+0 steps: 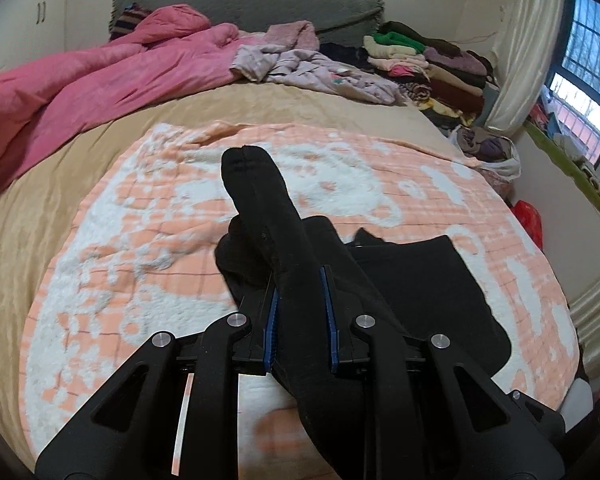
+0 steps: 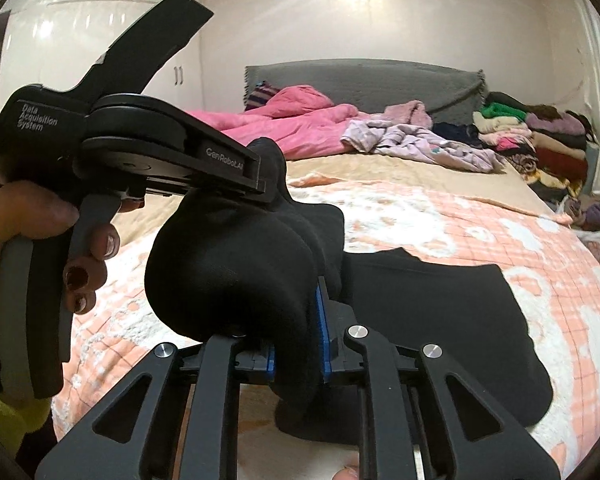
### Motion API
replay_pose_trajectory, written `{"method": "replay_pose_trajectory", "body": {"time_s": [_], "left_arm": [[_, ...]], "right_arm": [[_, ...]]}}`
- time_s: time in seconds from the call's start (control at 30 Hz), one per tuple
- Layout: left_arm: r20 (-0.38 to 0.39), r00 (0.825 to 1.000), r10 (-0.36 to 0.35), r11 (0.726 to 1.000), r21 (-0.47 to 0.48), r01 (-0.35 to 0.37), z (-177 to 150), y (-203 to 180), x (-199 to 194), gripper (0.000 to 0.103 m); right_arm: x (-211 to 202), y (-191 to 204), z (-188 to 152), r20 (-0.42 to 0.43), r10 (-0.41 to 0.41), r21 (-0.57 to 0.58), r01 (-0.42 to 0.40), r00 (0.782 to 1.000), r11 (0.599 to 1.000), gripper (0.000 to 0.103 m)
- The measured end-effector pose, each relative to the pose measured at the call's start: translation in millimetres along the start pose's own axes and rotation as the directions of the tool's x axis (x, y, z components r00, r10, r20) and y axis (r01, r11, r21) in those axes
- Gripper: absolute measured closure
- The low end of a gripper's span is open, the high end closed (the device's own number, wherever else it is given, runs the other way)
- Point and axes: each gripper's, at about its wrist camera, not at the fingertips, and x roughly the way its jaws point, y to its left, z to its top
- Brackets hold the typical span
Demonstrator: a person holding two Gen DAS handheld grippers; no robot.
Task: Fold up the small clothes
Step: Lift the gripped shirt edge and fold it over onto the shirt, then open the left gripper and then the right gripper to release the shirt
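Observation:
A black sock (image 1: 260, 200) hangs stretched between both grippers above a peach and white blanket (image 1: 140, 240). My left gripper (image 1: 300, 276) is shut on the sock, which sticks out forward past the blue pads, toe end up. In the right wrist view my right gripper (image 2: 298, 320) is shut on a bulging part of the same sock (image 2: 228, 272). The left gripper (image 2: 266, 184), held by a hand (image 2: 28, 216), pinches the sock's far end there. A second black garment (image 1: 420, 280) lies flat on the blanket to the right, seen again as a flat black garment (image 2: 440, 320).
A pink quilt (image 1: 100, 80) is bunched at the bed's far left, with lilac clothes (image 1: 308, 68) beside it. Stacked folded clothes (image 1: 428, 64) fill the far right corner near a curtain and window (image 1: 580, 80). White wardrobe doors (image 2: 100, 20) stand behind.

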Motion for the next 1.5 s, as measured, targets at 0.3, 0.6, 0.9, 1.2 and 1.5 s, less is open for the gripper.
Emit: {"method": "replay_pose_trajectory", "body": {"time_s": [0.3,0.6,0.9,1.2,1.5], "left_arm": [[-0.002,1.000,-0.020,0.998,0.056,0.020,11,-44,3,0.092],[-0.041,0.999,-0.014,0.995,0.101,0.018,12,-86,24,0.091],[-0.094,0.996,0.005,0.990,0.139,0.008,12,-122,62,0.085],[-0.094,0.995,-0.040,0.993,0.106,0.050,9,-134,75,0.042],[-0.022,0.994,-0.110,0.993,0.031,0.111,15,-119,48,0.042]], "right_arm": [[-22,-30,-3,0.005,-0.003,0.085,0.003,1.000,0.996,0.090],[-26,-66,-13,-0.041,0.024,0.215,-0.014,0.999,0.977,0.090],[-14,-106,-30,-0.086,0.048,0.344,-0.015,0.995,0.939,0.090],[-1,-124,-46,-0.149,0.085,0.434,-0.012,0.985,0.901,0.089],[1,-132,-50,-0.167,0.106,0.478,-0.013,0.980,0.878,0.089]]}}
